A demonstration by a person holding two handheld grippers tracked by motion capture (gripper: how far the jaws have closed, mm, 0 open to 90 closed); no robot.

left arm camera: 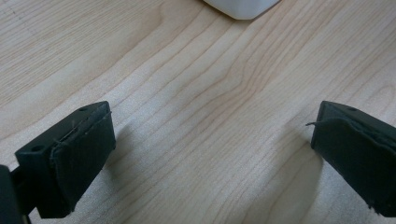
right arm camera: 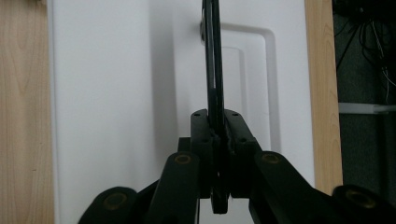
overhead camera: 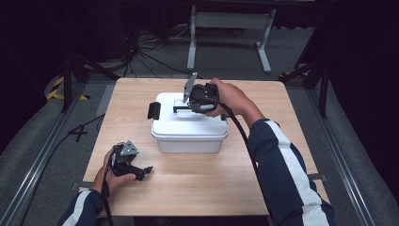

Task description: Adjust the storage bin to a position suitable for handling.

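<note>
Near left of the wooden table (overhead camera: 197, 188), the left gripper (overhead camera: 141, 172) is held low in the left hand (overhead camera: 115, 181), close to the near edge. In the left gripper view its two black jaws are seen spread wide, with bare wood grain between them and nothing grasped; the pads (left arm camera: 79, 161) are just above or on the tabletop, which cannot be told. A rounded white corner of the box (left arm camera: 240, 8) is seen at the far edge of that view, well apart from the jaws. At mid-table a white plastic box (overhead camera: 188, 136) with a lid (overhead camera: 167, 117) is set, with a black latch (overhead camera: 154, 110) on its left end. A thin black handle (overhead camera: 181, 109) is raised from the lid top, and it is at the right part of the lid that the right gripper (overhead camera: 190, 107) is found, held by the right hand (overhead camera: 230, 99) coming in from the right, with its cable trailing back along the striped sleeve (overhead camera: 287, 169). In the right gripper view the jaws are seen clenched on the handle (right arm camera: 214, 70), which runs edge-on between the pads (right arm camera: 203, 135) and up across the white lid (right arm camera: 116, 93). Table wood is seen on both sides of the lid there.
</note>
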